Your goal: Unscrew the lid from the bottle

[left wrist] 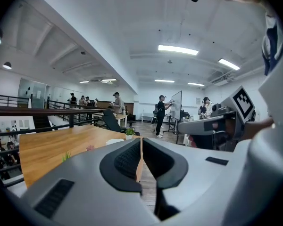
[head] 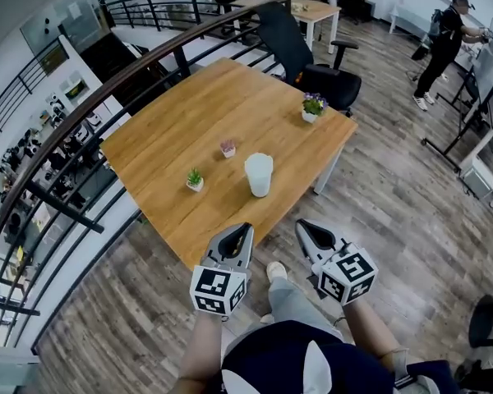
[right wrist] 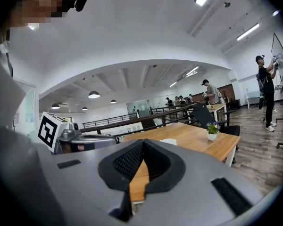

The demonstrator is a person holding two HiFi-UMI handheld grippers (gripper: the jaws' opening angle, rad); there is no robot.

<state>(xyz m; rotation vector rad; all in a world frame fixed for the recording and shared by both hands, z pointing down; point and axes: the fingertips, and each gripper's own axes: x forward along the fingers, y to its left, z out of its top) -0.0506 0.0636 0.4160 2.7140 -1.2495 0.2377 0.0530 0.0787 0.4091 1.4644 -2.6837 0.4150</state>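
While the white bottle stands upright on the table near its front edge, I hold my left claw and right claw short of that edge, each pinched fully together on nothing, well apart from the bottle.

Grey plastic left gripper, grey plastic right gripper: black ribbed pads, black-and-white square-marker cubes. Wearer: dark navy top, grey trousers, white shoe.

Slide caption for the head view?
Left gripper and right gripper, both shut and empty, short of the wooden table holding a white bottle.
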